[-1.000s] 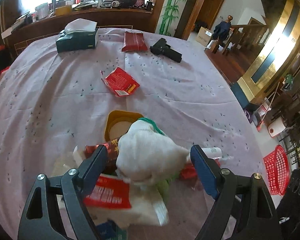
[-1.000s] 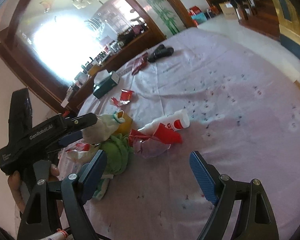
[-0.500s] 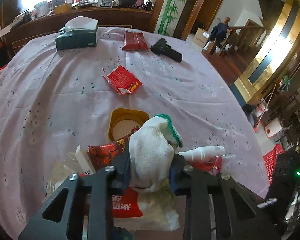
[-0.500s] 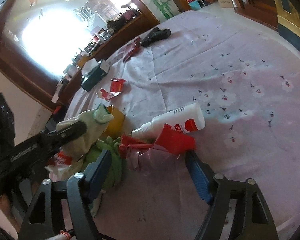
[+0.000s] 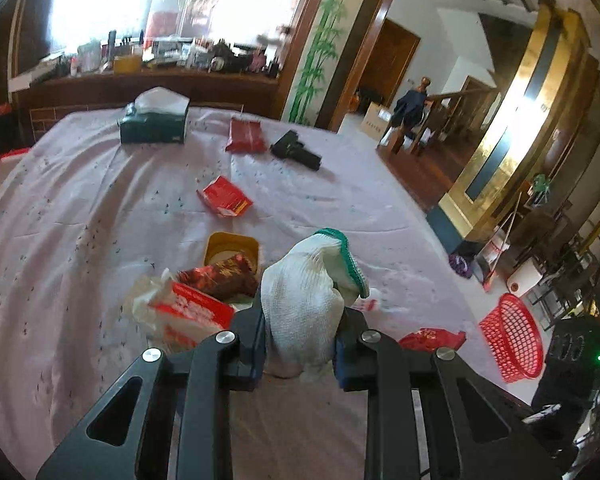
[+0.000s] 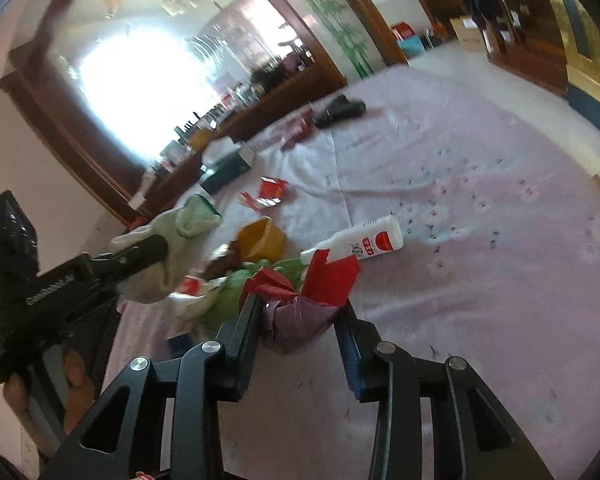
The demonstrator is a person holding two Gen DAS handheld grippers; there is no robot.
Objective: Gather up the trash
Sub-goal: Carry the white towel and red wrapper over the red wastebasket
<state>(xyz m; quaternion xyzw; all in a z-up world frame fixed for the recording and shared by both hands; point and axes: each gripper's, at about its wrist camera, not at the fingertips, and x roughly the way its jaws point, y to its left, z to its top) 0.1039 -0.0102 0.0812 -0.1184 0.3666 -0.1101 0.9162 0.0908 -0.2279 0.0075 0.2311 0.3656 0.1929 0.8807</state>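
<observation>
The left gripper (image 5: 300,344) has its jaws drawn narrow and clamped on a white work glove (image 5: 306,300) with a green cuff; they have just been closing, and the glove sits between the pads, lifted off the cloth. The right gripper (image 6: 300,320) has also just been closing and now pinches a crumpled red and purple wrapper (image 6: 304,300) at the near edge of the litter pile.

In the left wrist view, on the lilac tablecloth (image 5: 80,208), a yellow tub (image 5: 231,246) lies at about eleven o'clock from the glove, with a dark red snack packet (image 5: 220,278) touching its near rim and a red and white tissue pack (image 5: 180,312) at nine o'clock. A torn red carton (image 5: 225,197) lies farther off at twelve o'clock. A red basket (image 5: 510,340) stands on the floor at three o'clock.

In the right wrist view a white bottle (image 6: 360,242) lies on its side just beyond the wrapper, at one o'clock.
</observation>
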